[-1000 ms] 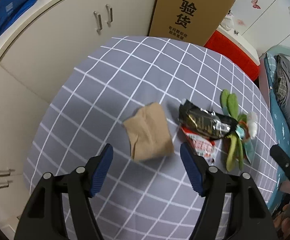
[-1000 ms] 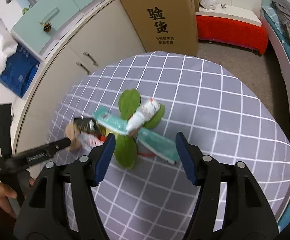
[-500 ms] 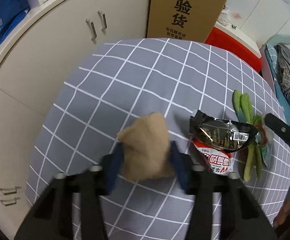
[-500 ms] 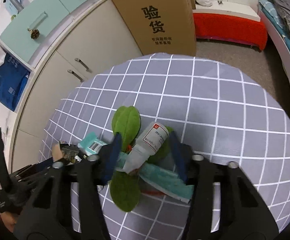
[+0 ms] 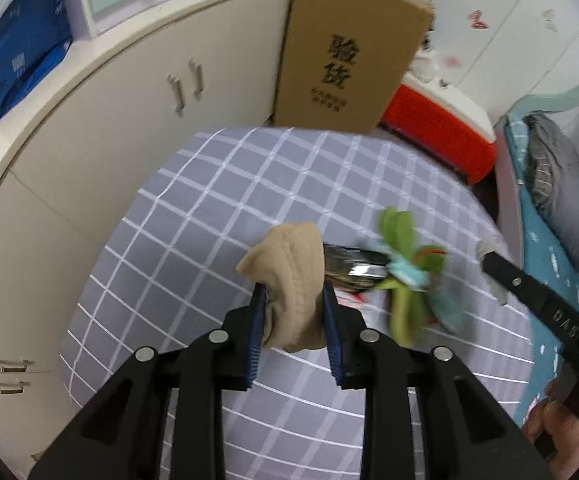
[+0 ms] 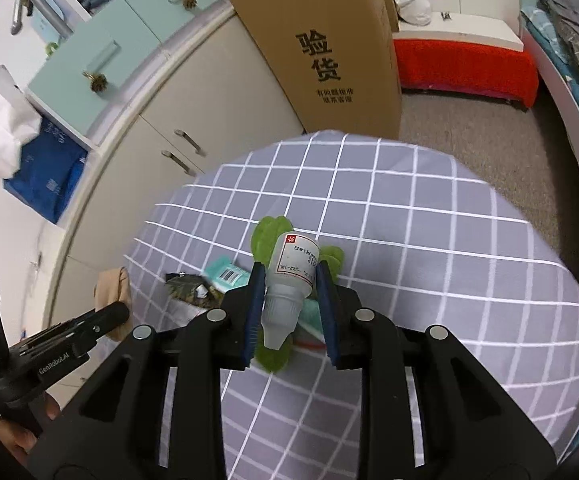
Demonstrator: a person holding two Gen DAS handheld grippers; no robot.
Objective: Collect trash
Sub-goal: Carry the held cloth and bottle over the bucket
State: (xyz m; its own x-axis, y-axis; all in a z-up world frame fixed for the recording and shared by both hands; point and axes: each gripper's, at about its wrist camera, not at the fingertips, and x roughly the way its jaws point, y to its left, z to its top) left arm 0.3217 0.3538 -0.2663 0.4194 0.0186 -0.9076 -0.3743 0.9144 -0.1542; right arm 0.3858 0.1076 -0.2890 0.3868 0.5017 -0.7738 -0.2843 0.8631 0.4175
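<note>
I have both grippers loaded at once, which is the quickest way to clear this round checked surface [image 6: 429, 240]. My left gripper [image 5: 293, 312] is pinching the crumpled brown paper [image 5: 289, 276] across its middle, the blue pads pressed into both sides so the soft wad bunches between them and cannot slide out; it looks raised off the cloth, though the blur in that view makes me unsure how far. My right gripper [image 6: 289, 300] is clamped on the small white bottle [image 6: 291, 276], held by its narrow neck and shoulder with the labelled body pointing away from me, a sensible hold because the taper gives the pads something to seat against. Seen from the right wrist, the bottle sits above the green leaves [image 6: 267, 236], and I cannot tell whether it touches them. The rest of the trash is left in one cluster near the middle of the surface: the dark foil wrapper [image 5: 349, 266], a red-printed packet half hidden under it, the leaves, and a teal packet [image 6: 225, 274] with a barcode. I judge the task to be mid-way, two pieces in hand and that heap left to gather. No bin shows in either view, so I cannot say where these pieces should go.
</note>
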